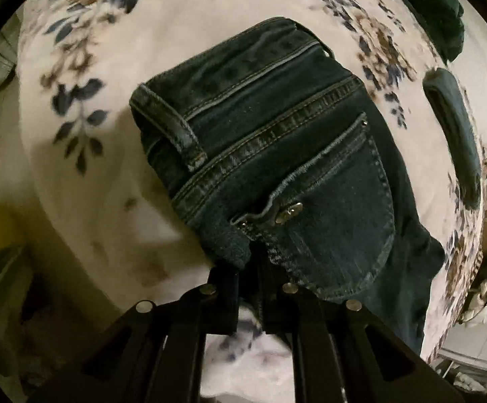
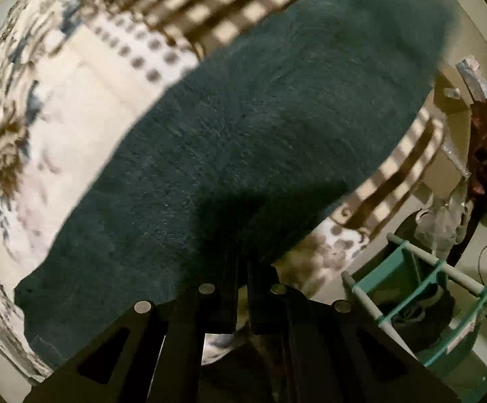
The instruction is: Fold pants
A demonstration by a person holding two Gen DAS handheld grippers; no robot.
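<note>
Dark denim pants (image 1: 277, 154) lie on a floral bedspread (image 1: 163, 33), the left gripper (image 1: 255, 268) with jaws pinching the waistband at lower centre, the right gripper (image 2: 241, 262) pinching a leg. Waistband points upper left; legs run lower right. Beyond, a teal rack (image 2: 421, 288) stands lower right.
</note>
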